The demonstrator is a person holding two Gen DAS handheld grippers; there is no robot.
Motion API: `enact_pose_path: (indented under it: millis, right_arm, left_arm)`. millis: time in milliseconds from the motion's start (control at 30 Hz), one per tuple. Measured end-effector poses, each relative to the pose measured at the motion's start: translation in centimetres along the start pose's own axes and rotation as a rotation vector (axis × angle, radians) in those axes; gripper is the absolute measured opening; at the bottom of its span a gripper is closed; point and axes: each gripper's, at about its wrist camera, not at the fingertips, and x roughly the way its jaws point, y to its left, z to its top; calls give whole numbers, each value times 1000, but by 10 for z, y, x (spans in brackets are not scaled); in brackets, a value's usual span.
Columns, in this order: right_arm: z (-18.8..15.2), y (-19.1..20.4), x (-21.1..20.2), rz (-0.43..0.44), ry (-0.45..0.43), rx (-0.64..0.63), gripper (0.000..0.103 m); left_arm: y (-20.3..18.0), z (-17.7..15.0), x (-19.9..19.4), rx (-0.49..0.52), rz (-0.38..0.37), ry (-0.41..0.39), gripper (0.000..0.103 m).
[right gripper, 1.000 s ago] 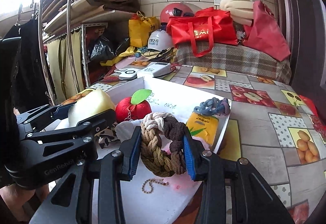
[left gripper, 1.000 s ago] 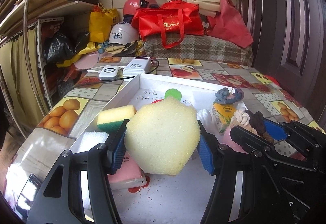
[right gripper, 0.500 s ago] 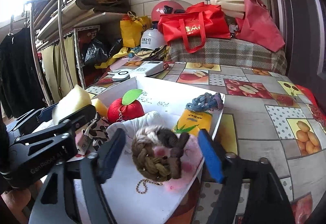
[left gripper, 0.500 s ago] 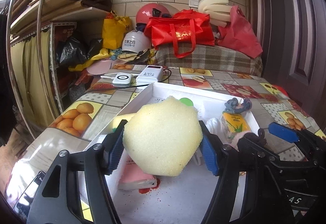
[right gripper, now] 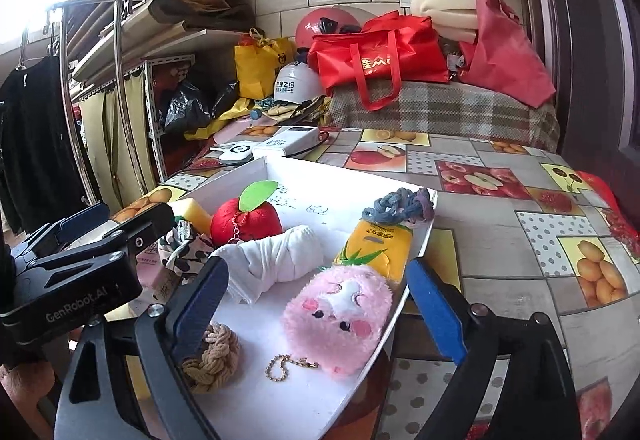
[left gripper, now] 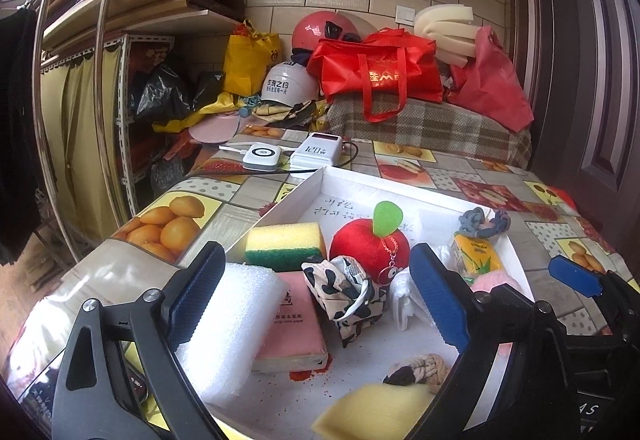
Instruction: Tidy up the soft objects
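A white tray holds the soft things. My left gripper is open over it, its jaws still widening with nothing pressed between them. The pale yellow sponge lies loose in the tray's near end, beside the brown rope knot. My right gripper is also open and widening. Below it lies a pink plush, untouched. The rope knot rests under its left finger. A red plush apple, a yellow-green sponge and a white foam block are also in the tray.
The tray also holds a pink tissue pack, a cow-print pouch, a rolled white cloth, a yellow tissue pack and a blue-grey braid. Chargers lie beyond it; bags and helmets fill the back.
Both grippers opened wide. The left one let go of the pale yellow sponge, which dropped into the tray. The right one released the rope knot, now lying by its left finger.
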Motion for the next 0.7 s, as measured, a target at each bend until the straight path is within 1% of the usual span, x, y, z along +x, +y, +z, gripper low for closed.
enact_pose_path:
  millis: [67, 267, 567, 700]
  right_arm:
    - [0, -2, 0, -1, -1, 9, 103]
    - [-1, -2, -3, -11, -18, 5, 103]
    - [-2, 1, -14, -33, -74, -10, 103]
    - [-5, 3, -21, -60, -93, -20, 103]
  left_arm:
    - [-1, 0, 0, 4, 2, -1, 94]
    - [-1, 2, -4, 3, 2, -11, 94]
    - [-4, 3, -15, 18, 3, -68, 94]
    - [-10, 2, -19, 35, 10, -84, 94]
